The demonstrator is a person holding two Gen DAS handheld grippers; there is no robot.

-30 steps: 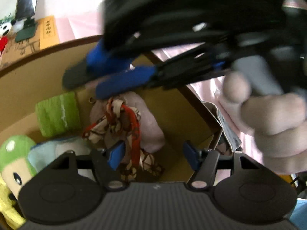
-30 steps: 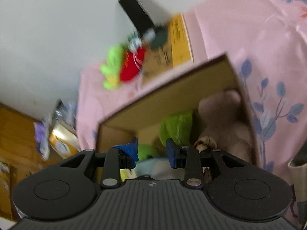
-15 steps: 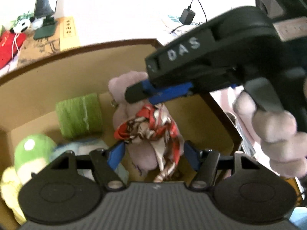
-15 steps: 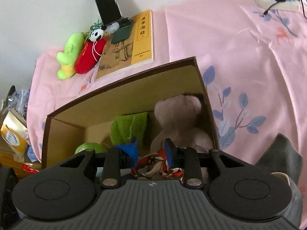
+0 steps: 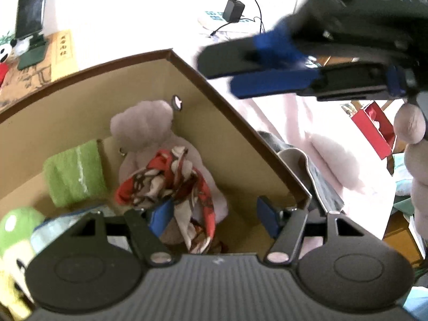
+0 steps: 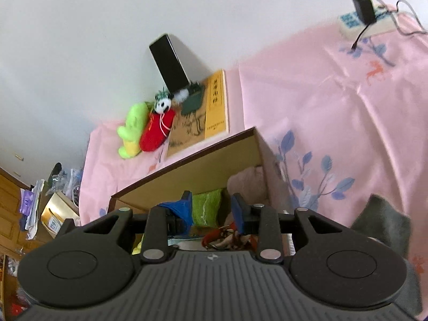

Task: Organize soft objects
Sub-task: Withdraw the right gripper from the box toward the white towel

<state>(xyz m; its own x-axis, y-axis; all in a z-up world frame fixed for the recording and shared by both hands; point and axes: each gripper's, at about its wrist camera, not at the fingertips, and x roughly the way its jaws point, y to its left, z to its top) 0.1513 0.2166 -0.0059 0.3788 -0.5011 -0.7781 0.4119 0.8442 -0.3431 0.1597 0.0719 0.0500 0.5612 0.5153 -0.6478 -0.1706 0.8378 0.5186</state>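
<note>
Pink floral cloth (image 6: pixel 334 123) covers the surface under a white wall (image 6: pixel 80 40).

Home bedroom: pink floral bedsheet (image 6: pixel 334 123), plush toys (image 6: pixel 133 128), wooden cupboard (image 6: pixel 10 214).

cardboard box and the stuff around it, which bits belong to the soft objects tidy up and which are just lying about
Part of the job:
- cardboard box
- pink plush bear
- red patterned scarf
- green towel
- green plush outside the box

Just lying about:
- book
- phone on stand
- charger
</note>
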